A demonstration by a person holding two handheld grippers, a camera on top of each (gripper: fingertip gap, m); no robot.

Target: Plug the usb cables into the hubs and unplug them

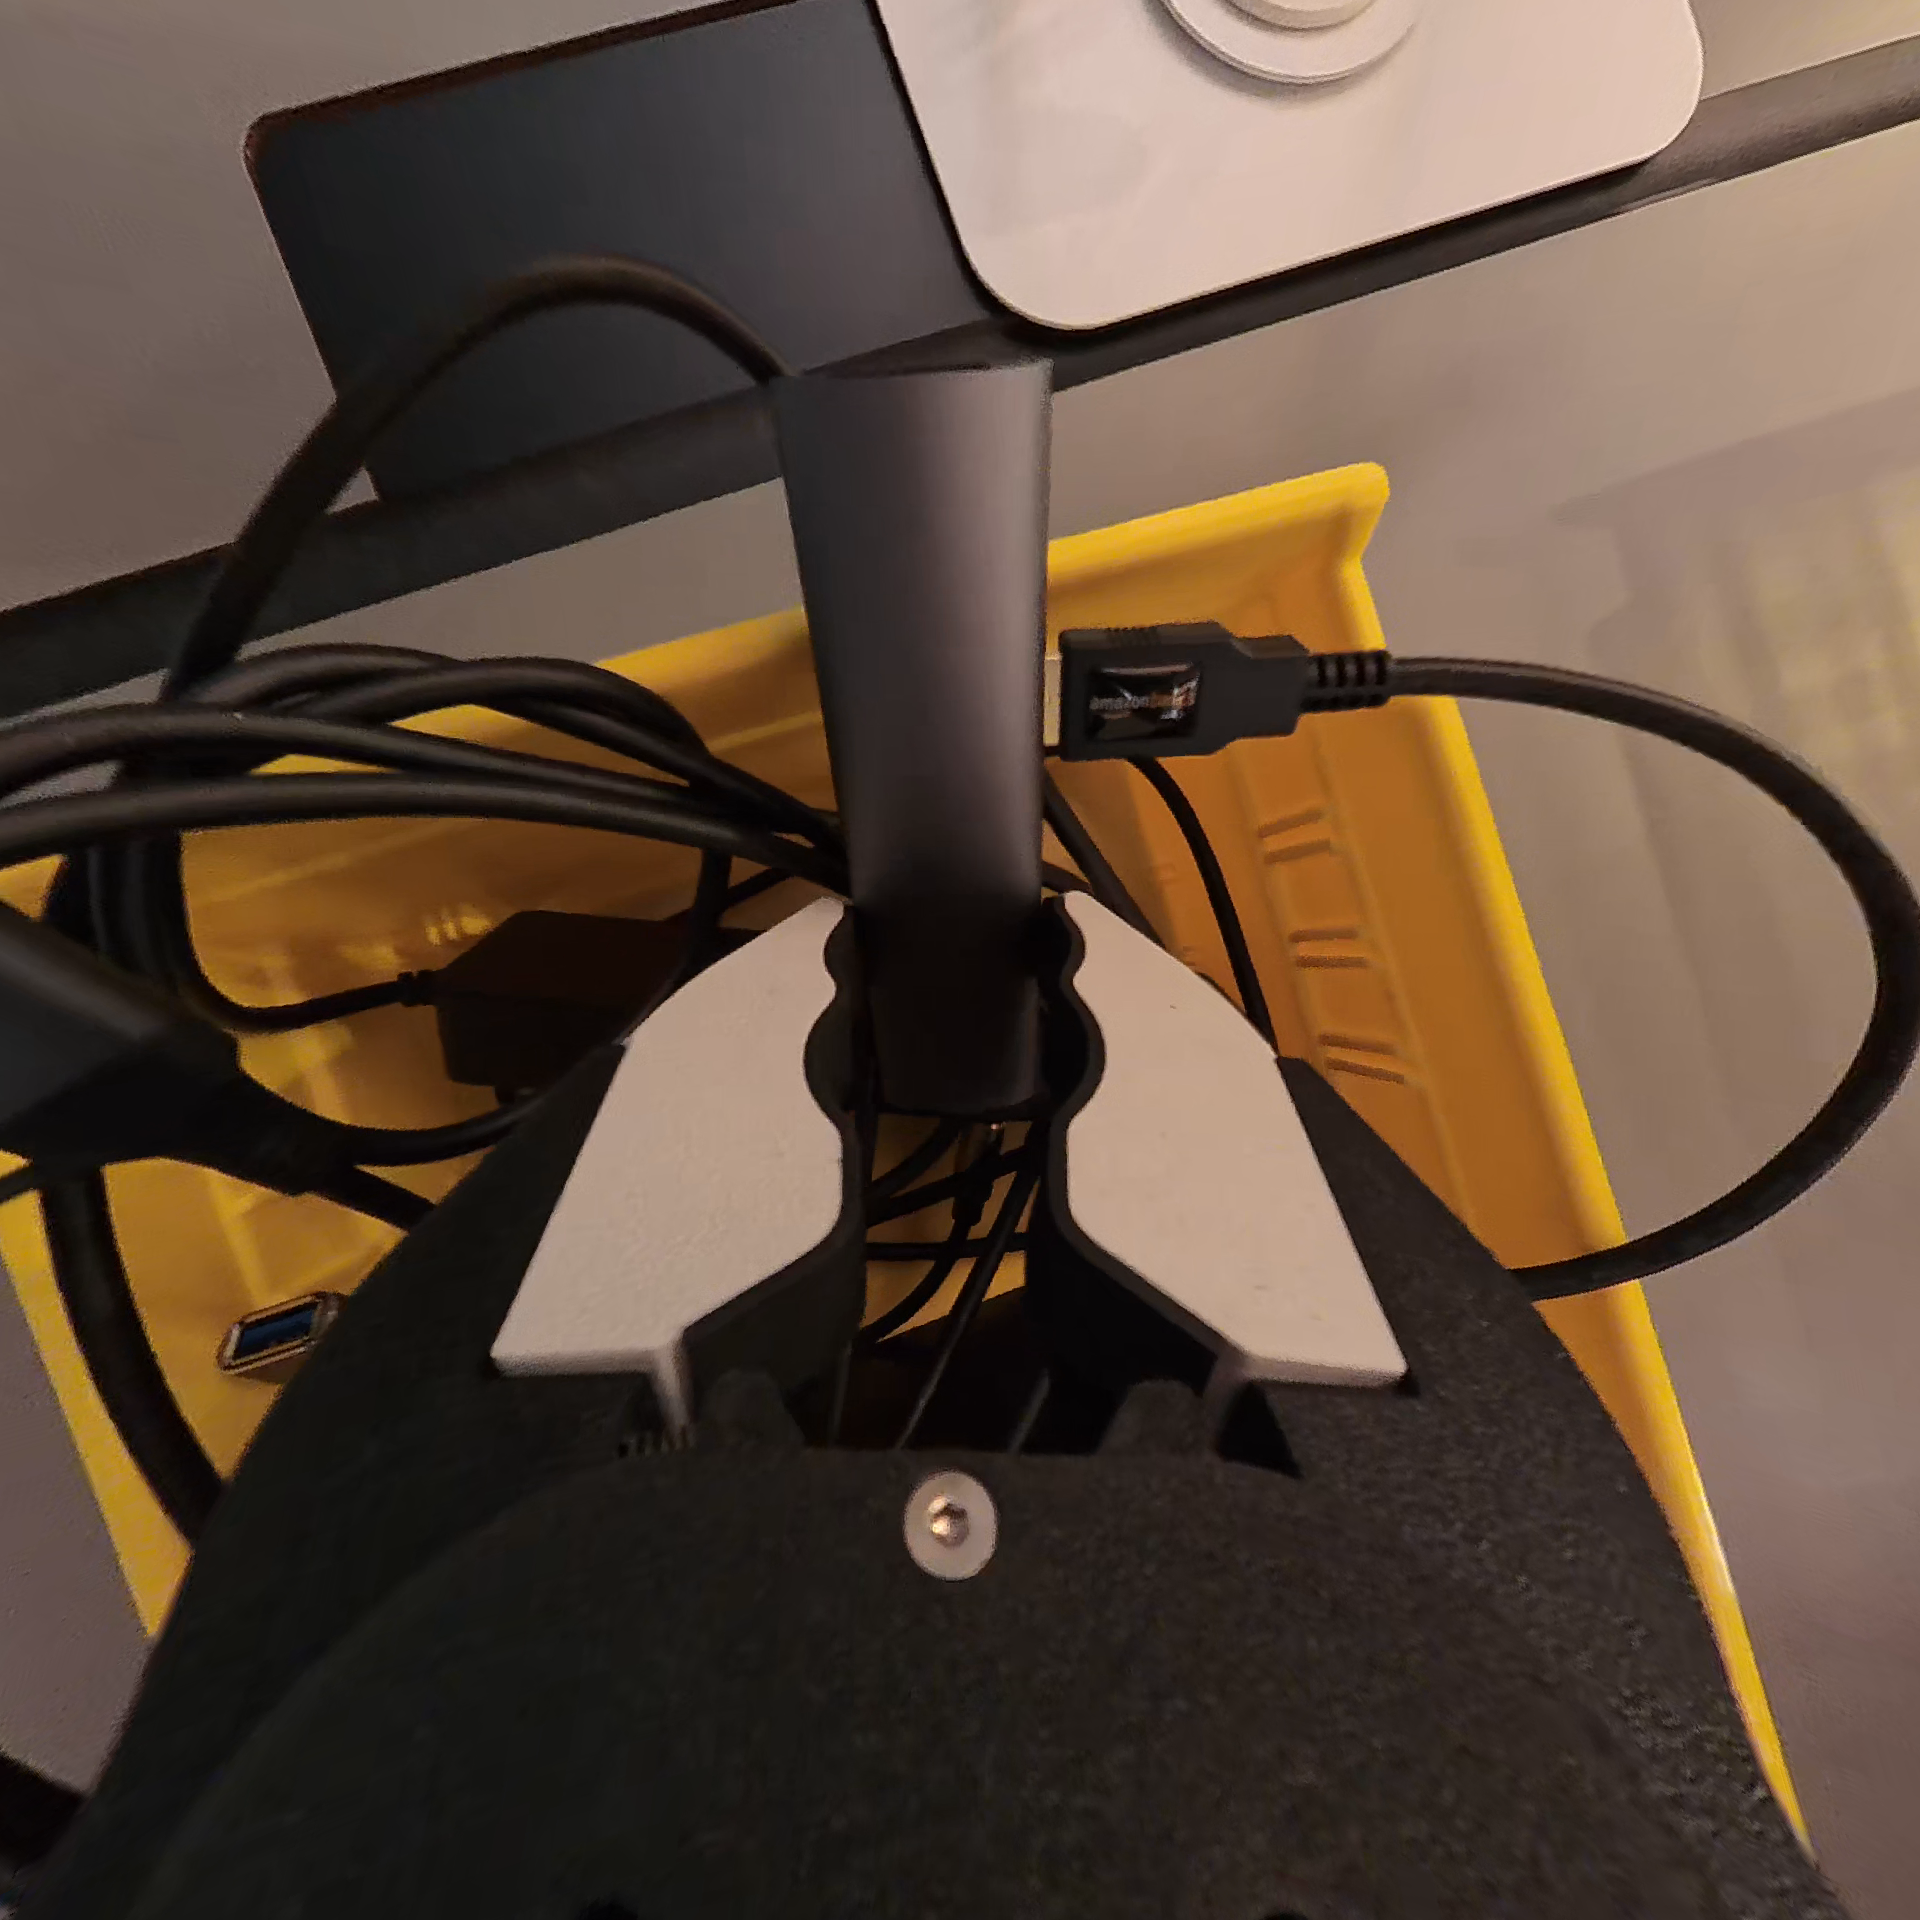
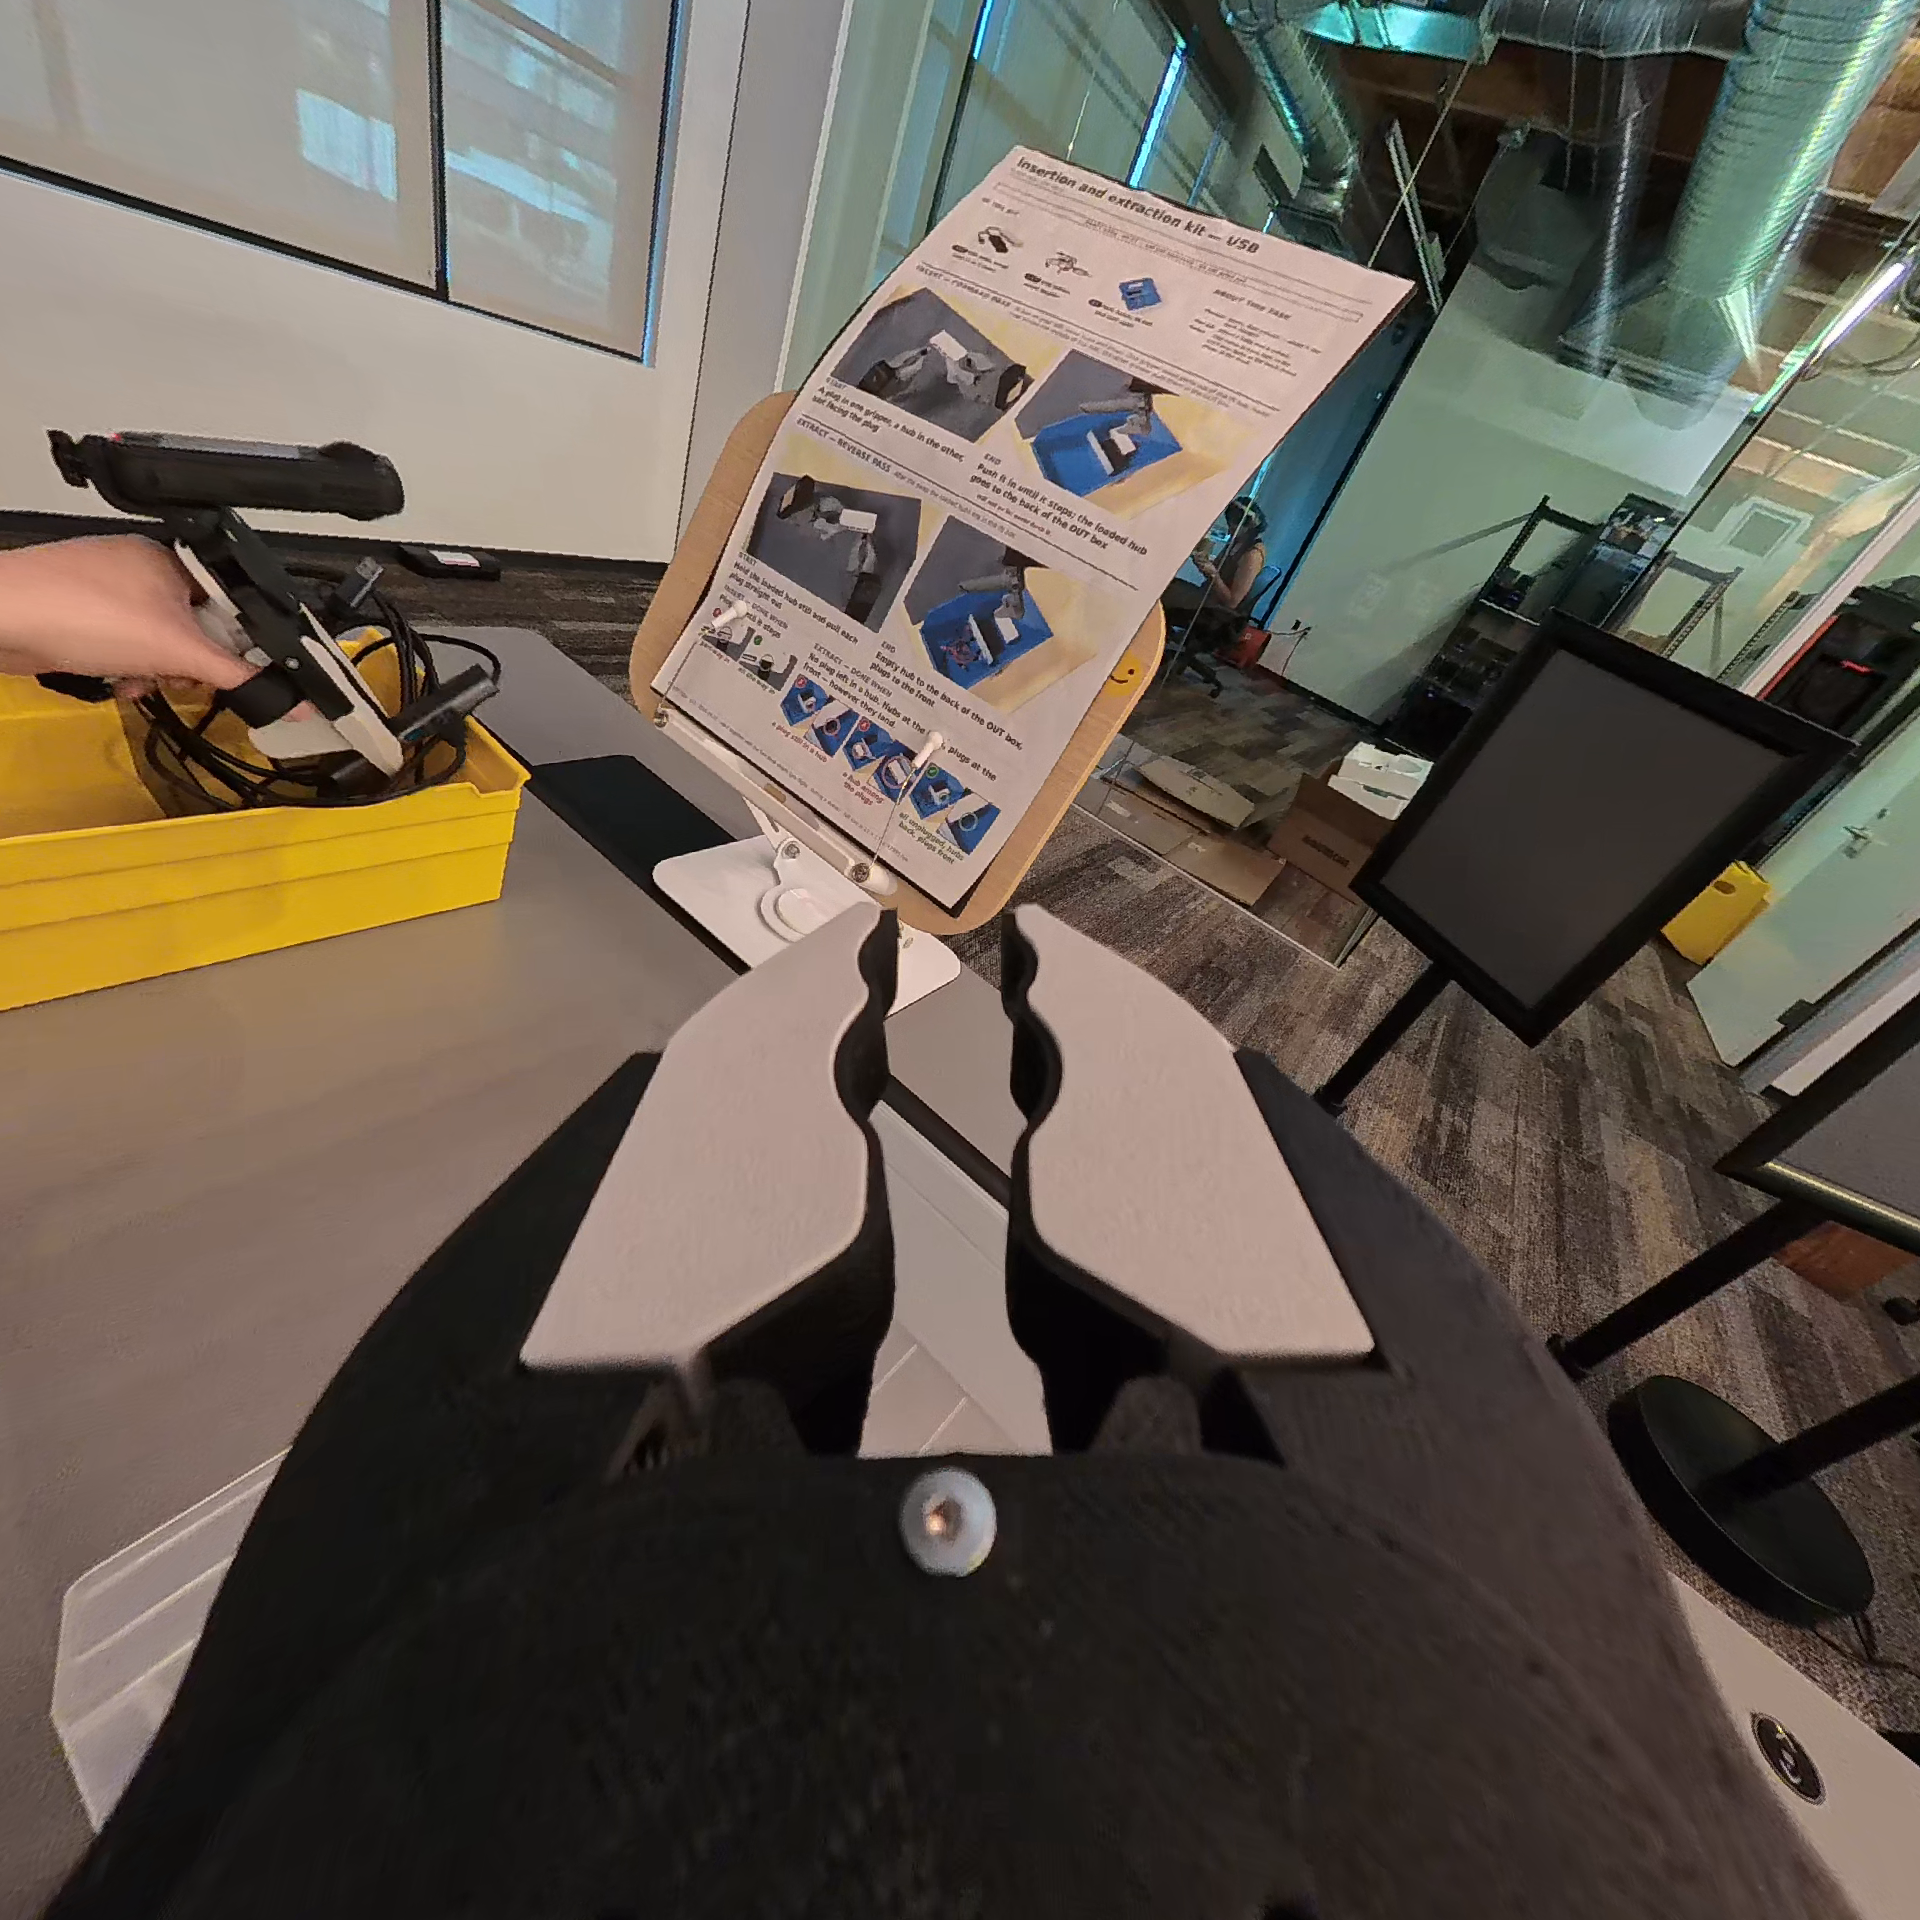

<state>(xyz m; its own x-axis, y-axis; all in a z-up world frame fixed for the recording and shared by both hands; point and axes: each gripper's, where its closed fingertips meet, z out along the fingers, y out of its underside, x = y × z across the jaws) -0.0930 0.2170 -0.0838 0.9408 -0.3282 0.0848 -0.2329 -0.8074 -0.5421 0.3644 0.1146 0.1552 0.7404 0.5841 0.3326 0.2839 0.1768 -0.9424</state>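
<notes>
The left gripper (image 1: 951, 997) is clamping its fingers on a dark hub (image 1: 914, 644) above the yellow tray (image 1: 1382, 935); one USB plug (image 1: 1174, 698) is seated. The right gripper (image 2: 943, 1029) is waiting with fingers apart, holding nothing. Next, probably, it should grip that plug.

Gripper (image 1: 951, 971) around dark hub (image 1: 920, 665)

Left wrist view: dim, warm-tinted, soft motion blur throughout. Right wrist view: bright, even daylight from windows (image 2: 312, 135), sharp centre, strong wide-angle bending at edges.
</notes>
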